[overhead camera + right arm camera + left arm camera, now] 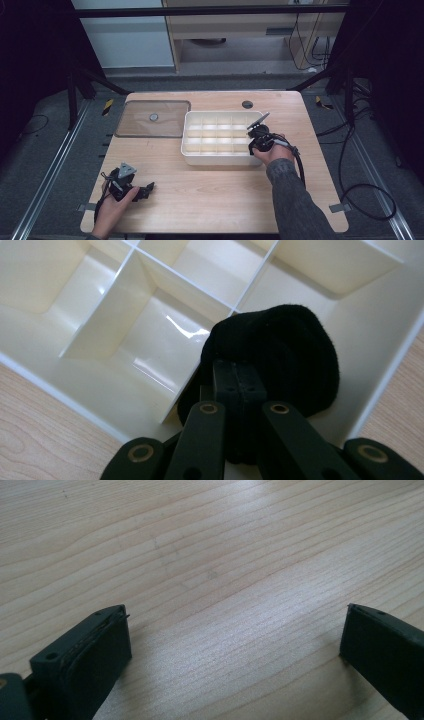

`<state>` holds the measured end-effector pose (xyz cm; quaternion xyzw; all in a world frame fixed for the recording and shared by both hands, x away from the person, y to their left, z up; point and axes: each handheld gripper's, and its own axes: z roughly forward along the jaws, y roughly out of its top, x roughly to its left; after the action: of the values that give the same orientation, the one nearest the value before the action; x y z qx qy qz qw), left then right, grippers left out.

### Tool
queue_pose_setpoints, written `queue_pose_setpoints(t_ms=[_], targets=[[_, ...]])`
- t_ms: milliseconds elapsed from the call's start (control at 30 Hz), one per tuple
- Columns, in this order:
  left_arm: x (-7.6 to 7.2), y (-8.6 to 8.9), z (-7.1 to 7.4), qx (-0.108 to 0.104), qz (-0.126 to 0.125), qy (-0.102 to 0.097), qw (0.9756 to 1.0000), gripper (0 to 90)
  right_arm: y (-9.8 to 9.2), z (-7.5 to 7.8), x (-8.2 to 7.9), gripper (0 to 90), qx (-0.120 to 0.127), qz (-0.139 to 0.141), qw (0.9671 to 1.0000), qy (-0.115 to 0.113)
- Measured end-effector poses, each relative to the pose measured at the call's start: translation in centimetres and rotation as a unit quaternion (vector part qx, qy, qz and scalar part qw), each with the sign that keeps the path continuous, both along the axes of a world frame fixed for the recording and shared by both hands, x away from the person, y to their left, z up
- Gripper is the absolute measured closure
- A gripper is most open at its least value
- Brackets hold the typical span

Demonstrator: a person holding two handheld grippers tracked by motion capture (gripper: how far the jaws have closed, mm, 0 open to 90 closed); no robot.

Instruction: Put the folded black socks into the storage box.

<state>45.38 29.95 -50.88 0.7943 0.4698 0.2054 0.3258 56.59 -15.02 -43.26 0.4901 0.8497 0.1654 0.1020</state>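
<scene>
Black bundle: a soft, dark, rounded piece of fabric, perhaps a rolled sock, hangs over a near-corner cell of the white tray, on the person's right. It is pinched from above.
Right gripper: its fingers are clenched tight on the bundle, pressed together with the cloth bulging round them; the person's right hand holds it at the tray's near right corner.
Left gripper: it lies low at the near left of the counter, well apart from the tray; its fingers are spread wide with bare wood between them, grasping nothing.
Tray: a grid of shallow cells, all those in view empty, with thin dividers.
Lid: a clear, flat lid lies on the counter just left of the tray, off it.
Likely step: lowering the bundle into the corner cell, judging from how it hangs there.
Risk, snag: the bundle looks about as wide as the cell, so it may catch on a divider and straddle two cells once let go.
Risk, tray shift: nothing steadies the light tray; a push against its wall could slide it.
Risk, cling: fuzzy cloth may stick to the fingers on opening and lift back out.
</scene>
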Motion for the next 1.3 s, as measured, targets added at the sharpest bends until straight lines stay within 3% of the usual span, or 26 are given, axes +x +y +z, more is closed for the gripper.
queue_pose_setpoints(t_ms=[233, 433, 633, 1300], targets=[[0.03, -0.09, -0.03, -0.003, 0.001, -0.001, 1.0, 0.0, -0.11, -0.49, -0.07, 90.0, -0.001, 0.004, 1.0, -0.006], [0.03, -0.09, -0.03, -0.003, 0.002, -0.001, 1.0, 0.0, -0.22, -0.7, -0.06, 90.0, 0.011, -0.004, 0.9999, 0.003], [0.08, -0.08, 0.0, 0.0, -0.002, 0.0, 1.0, 0.0, 0.11, -0.94, -0.01, 90.0, 0.0, -0.007, 1.0, 0.003], [0.07, -0.1, -0.01, -0.002, -0.001, 0.0, 1.0, 0.0, -0.29, -1.0, 0.12, 90.0, 0.021, -0.011, 0.9996, 0.014]])
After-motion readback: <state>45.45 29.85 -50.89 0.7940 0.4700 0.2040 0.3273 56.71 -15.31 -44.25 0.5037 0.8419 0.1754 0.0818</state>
